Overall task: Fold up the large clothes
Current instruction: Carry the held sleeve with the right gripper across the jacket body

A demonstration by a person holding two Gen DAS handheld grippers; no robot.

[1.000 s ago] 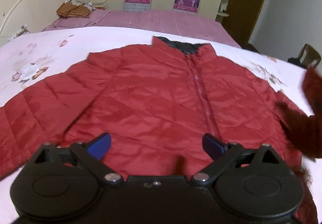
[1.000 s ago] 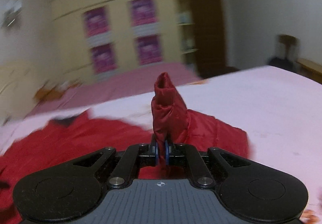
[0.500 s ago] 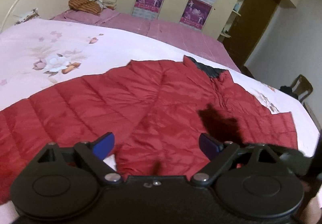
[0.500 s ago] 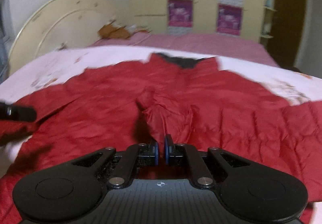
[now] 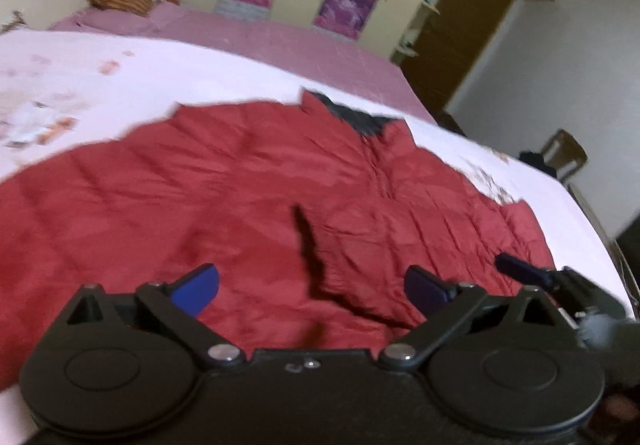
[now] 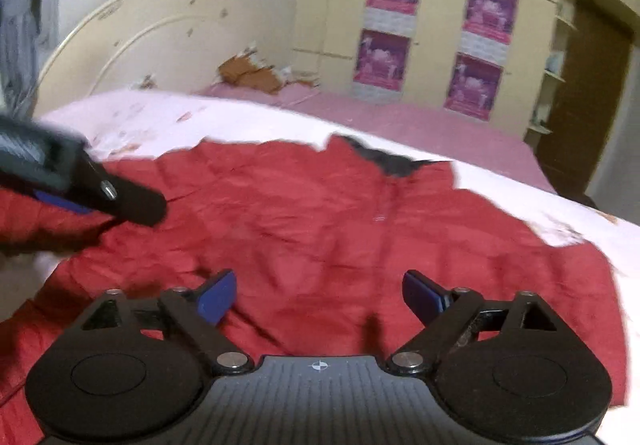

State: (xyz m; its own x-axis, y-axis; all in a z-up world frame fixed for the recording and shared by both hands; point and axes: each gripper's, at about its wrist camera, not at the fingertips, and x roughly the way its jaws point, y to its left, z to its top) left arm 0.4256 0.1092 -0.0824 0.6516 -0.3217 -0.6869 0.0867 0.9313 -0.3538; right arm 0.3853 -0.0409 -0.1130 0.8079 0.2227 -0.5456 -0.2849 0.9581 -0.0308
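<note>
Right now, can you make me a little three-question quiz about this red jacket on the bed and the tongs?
1. True or false: the right tongs are pinching a sleeve of the red jacket.
2. What colour is the lining showing at the jacket's collar? A) dark grey B) yellow C) white
3. Fill in: the jacket lies spread on a pale flowered ___.

Key:
1. False. Their jaws have just been opening and stand apart with nothing between them; the fabric lies flat below.
2. A
3. Bedspread. The left tongs are open above the jacket too.
</note>
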